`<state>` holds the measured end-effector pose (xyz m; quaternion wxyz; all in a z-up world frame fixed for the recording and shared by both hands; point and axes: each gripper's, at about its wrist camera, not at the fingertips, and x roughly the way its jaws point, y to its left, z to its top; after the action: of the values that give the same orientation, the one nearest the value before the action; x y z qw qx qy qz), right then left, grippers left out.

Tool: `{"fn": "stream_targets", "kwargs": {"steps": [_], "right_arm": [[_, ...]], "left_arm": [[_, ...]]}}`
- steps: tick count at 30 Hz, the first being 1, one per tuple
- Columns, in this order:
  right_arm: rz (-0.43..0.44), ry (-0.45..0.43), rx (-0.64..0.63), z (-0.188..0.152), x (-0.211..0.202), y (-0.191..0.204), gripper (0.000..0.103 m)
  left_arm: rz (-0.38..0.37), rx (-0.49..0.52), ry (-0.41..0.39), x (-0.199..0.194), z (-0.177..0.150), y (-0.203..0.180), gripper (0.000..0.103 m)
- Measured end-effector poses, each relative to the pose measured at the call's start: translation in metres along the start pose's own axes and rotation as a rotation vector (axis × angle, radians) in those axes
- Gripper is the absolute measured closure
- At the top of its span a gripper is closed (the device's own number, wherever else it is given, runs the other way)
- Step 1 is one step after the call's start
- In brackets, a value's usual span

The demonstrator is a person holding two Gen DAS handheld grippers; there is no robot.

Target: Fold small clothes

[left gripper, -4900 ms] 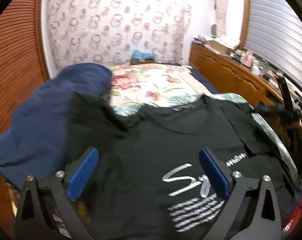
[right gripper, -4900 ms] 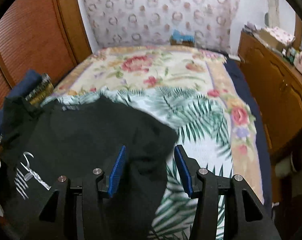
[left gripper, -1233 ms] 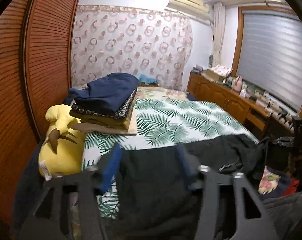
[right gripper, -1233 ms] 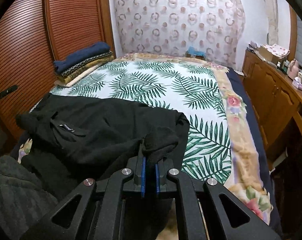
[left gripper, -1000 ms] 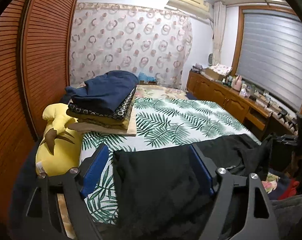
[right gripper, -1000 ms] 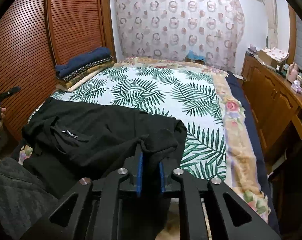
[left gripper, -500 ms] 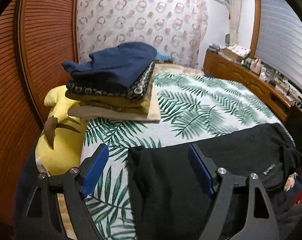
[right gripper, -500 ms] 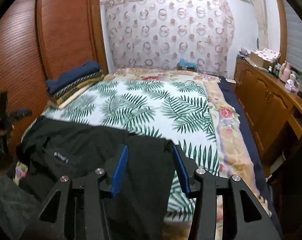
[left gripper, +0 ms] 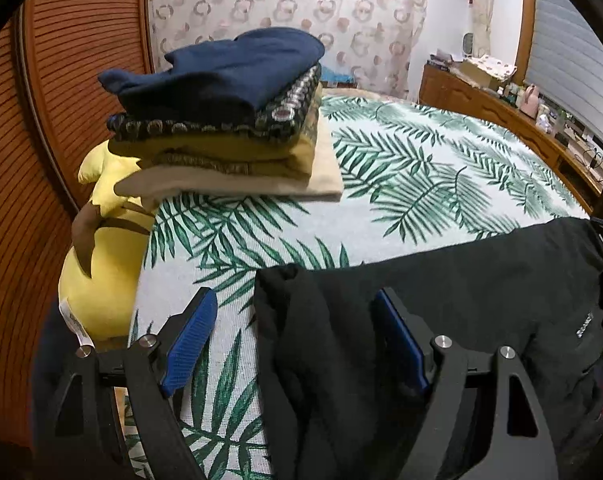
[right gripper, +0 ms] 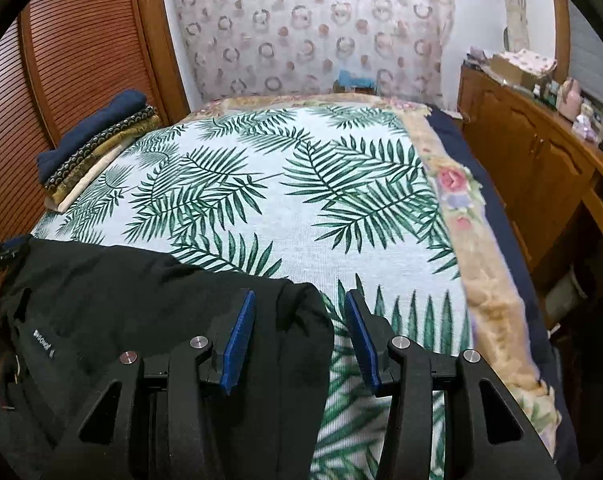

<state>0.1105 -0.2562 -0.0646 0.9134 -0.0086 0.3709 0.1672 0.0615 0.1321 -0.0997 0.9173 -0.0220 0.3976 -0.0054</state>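
At the moment of inspection the black T-shirt [left gripper: 441, 320] lay on the near edge of the bed [right gripper: 301, 208], spread across the palm-leaf cover, with its neck label facing up toward the left side in the right wrist view.

Right gripper [right gripper: 299, 338]: about one second earlier its blue pads were pressed together on a bunched corner of the shirt. They now stood spread, one pad on each side of that corner, which lay slack on the cover. The hold had been let go.

Left gripper [left gripper: 295, 338]: its jaws were likewise spread wide, as in the frames of the last second, with the opposite corner of the shirt lying loose between them. Nothing was pinched.

The printed front seen nearly five seconds earlier was no longer showing; the plain side with the label was uppermost. The shirt had therefore been turned over and laid down face down.

Judgement: the laying-out step appeared complete and the folding itself had not begun. The cloth showed ridges near both corners, so some smoothing was probably still needed before a clean fold.

The stack of folded clothes [left gripper: 225, 120] stood well apart at the far left of the bed, beside a yellow plush toy [left gripper: 101, 264].
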Motion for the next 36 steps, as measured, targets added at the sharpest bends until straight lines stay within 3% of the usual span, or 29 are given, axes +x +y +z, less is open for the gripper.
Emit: {"fn": "stream_targets", "kwargs": {"steps": [3, 4, 5, 7, 9, 16, 17, 20, 22, 25, 27, 30, 32, 34, 36], "right_arm": [[0.025, 0.012, 0.003, 0.004, 0.006, -0.001, 0.074], [0.041, 0.012, -0.005, 0.004, 0.006, 0.000, 0.090], [0.047, 0.006, -0.016, 0.003, 0.006, 0.002, 0.096], [-0.064, -0.088, 0.000, 0.002, -0.009, 0.001, 0.096], [-0.067, -0.148, 0.056, 0.000, -0.020, -0.008, 0.096], [-0.078, -0.090, 0.017, -0.001, -0.013, -0.001, 0.096], [-0.068, -0.081, 0.016, 0.000, -0.011, -0.002, 0.095], [-0.055, -0.062, 0.015, 0.002, -0.008, -0.005, 0.070], [-0.033, -0.035, 0.018, 0.002, -0.004, -0.006, 0.044], [-0.022, 0.003, 0.006, 0.000, 0.005, -0.007, 0.043], [-0.032, 0.000, -0.013, 0.001, 0.006, -0.004, 0.043], [-0.010, 0.006, -0.030, 0.002, 0.010, 0.000, 0.043], [-0.003, 0.014, -0.073, 0.001, 0.009, 0.008, 0.060], [0.023, 0.024, -0.091, 0.000, 0.007, 0.013, 0.088], [0.029, 0.015, -0.110, -0.003, 0.000, 0.016, 0.089]], "left_arm": [[0.013, -0.002, 0.012, 0.005, -0.001, 0.001, 0.021], [0.014, -0.006, 0.010, 0.005, -0.001, 0.001, 0.021], [0.018, -0.008, 0.009, 0.006, -0.001, 0.002, 0.021], [0.020, -0.010, 0.005, 0.006, 0.000, 0.002, 0.021], [0.019, -0.011, -0.002, 0.006, 0.000, 0.003, 0.021], [0.015, -0.007, 0.001, 0.007, 0.000, 0.003, 0.021], [0.011, -0.002, 0.002, 0.007, 0.000, 0.002, 0.025], [-0.018, 0.012, -0.002, 0.004, -0.001, -0.002, 0.043], [-0.033, 0.022, -0.003, 0.002, -0.001, -0.005, 0.052], [-0.048, 0.021, -0.009, 0.001, -0.002, -0.006, 0.065], [-0.057, 0.006, -0.011, -0.001, -0.002, -0.005, 0.085], [-0.072, -0.001, -0.015, -0.004, -0.003, -0.007, 0.092], [-0.071, 0.004, -0.031, -0.008, -0.005, -0.010, 0.093], [-0.082, -0.012, -0.059, -0.016, -0.005, -0.011, 0.094], [-0.106, -0.028, -0.116, -0.032, -0.004, -0.011, 0.094]]}}
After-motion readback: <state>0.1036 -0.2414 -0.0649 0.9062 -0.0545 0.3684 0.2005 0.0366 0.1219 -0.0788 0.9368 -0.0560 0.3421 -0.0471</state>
